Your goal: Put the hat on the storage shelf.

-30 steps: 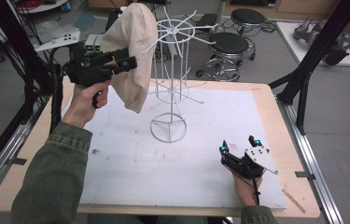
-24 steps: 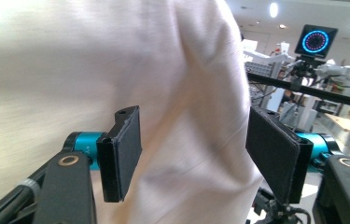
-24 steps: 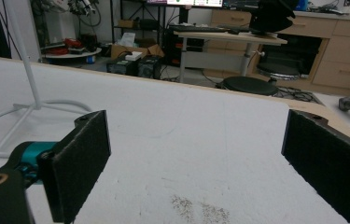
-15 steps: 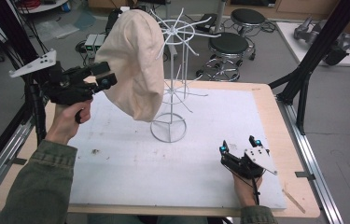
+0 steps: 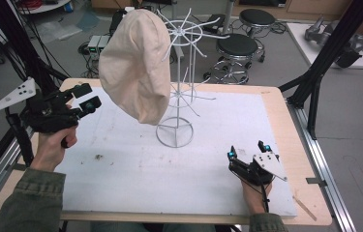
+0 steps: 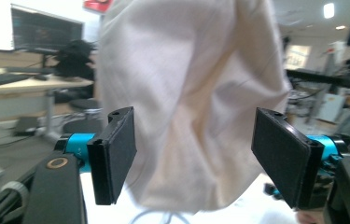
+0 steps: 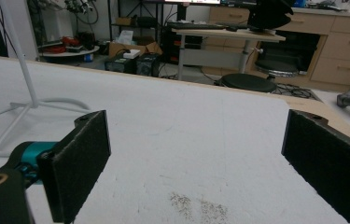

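White matting [image 5: 121, 179] is covering the table where your wire stand [image 5: 178, 101] is rising, and the cream cloth hat [image 5: 135, 65] is now hanging from one of its upper arms. Your left gripper [image 5: 88, 96] is pulling back from the hat toward the table's left edge, lower than a second ago; its jaws have just been opening and are standing wide with nothing pinched, the hat [image 6: 186, 93] hanging just beyond them. Your right gripper [image 5: 248, 152] is resting unmoved near the front right of the matting, jaws spread and empty.
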Available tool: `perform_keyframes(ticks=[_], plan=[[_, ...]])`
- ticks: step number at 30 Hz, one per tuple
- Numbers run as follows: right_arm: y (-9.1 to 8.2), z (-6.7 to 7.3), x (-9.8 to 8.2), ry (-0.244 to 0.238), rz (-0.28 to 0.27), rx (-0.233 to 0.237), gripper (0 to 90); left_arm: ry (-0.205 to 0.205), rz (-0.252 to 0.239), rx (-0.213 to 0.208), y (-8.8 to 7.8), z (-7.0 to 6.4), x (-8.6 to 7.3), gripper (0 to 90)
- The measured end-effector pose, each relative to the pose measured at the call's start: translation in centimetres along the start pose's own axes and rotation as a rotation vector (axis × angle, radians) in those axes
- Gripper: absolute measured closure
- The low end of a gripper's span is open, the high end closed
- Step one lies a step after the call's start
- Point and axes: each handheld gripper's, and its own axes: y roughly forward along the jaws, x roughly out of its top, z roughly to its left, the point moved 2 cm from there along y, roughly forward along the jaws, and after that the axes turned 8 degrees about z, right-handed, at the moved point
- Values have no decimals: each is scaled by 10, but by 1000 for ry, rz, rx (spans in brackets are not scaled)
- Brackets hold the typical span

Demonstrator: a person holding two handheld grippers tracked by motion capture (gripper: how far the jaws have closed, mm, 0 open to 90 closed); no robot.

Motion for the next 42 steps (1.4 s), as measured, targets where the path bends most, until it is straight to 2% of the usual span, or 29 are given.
perform_keyframes(ticks=[1, 6, 12, 14, 16, 17, 20, 24, 29, 32, 36, 39, 42], plan=[[0, 0, 0, -1, 1, -1, 69, 8, 8, 23, -3, 0, -4, 303], [-1, -1, 0, 7, -2, -4, 69, 16, 20, 75, -12, 3, -21, 295], [-2, -1, 0, 1, -1, -4, 69, -6, 14, 122, -20, 11, -41, 290], [-2, -1, 0, 1, -1, -3, 69, -27, 12, 132, -22, 13, -50, 285], [-2, -1, 0, 1, -1, -4, 69, -65, 7, 118, -24, 16, -59, 284], [-2, -1, 0, 4, 1, -2, 69, -71, 8, 118, -24, 17, -63, 284], [-2, 0, 0, 6, 0, 9, 69, -75, 23, 146, -27, 19, -78, 281], [-2, 2, 0, -8, -2, 19, 69, -102, 43, 184, -30, 25, -99, 260], [-3, 1, 0, -10, -5, 8, 68, -133, 53, 232, -37, 32, -119, 239], [-3, 0, 0, -5, -8, 7, 68, -140, 44, 272, -43, 36, -130, 241], [-3, -1, 0, -1, -6, 2, 68, -141, 36, 355, -51, 42, -144, 255], [-4, -1, 0, 11, -5, -2, 68, -127, 42, 407, -57, 44, -151, 256], [-4, -2, 0, 10, -6, -5, 68, -114, 17, 480, -65, 45, -155, 261]])
